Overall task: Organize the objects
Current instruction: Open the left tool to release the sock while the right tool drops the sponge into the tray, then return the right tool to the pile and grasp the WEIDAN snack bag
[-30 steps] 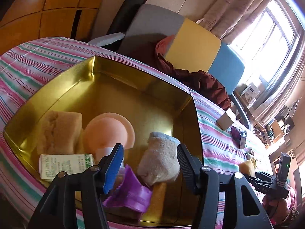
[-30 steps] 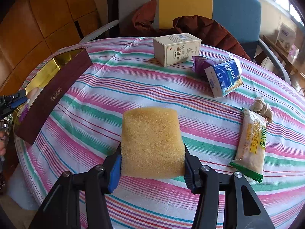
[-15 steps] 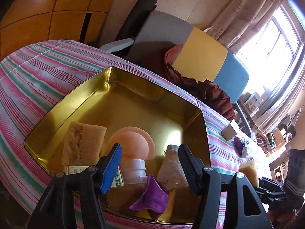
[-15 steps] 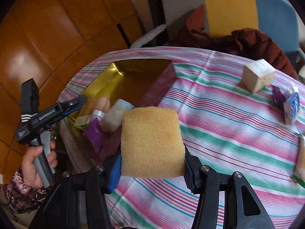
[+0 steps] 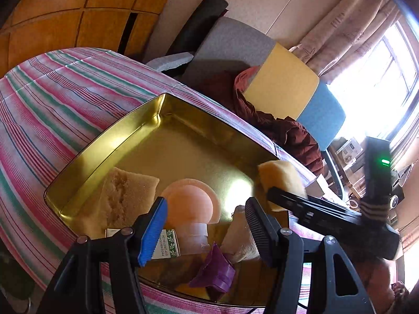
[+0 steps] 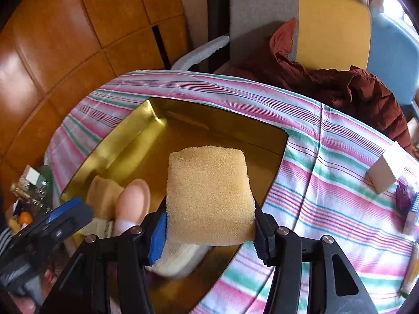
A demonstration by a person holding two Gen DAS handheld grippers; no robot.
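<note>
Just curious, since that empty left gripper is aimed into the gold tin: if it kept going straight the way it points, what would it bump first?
Probably the pink round-topped bottle framed between the left gripper's open fingers; depth is unclear.

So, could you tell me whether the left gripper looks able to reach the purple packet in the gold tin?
Probably yes. The left gripper is open and empty, and the purple packet lies uncovered in the gold tin just below it.
</note>
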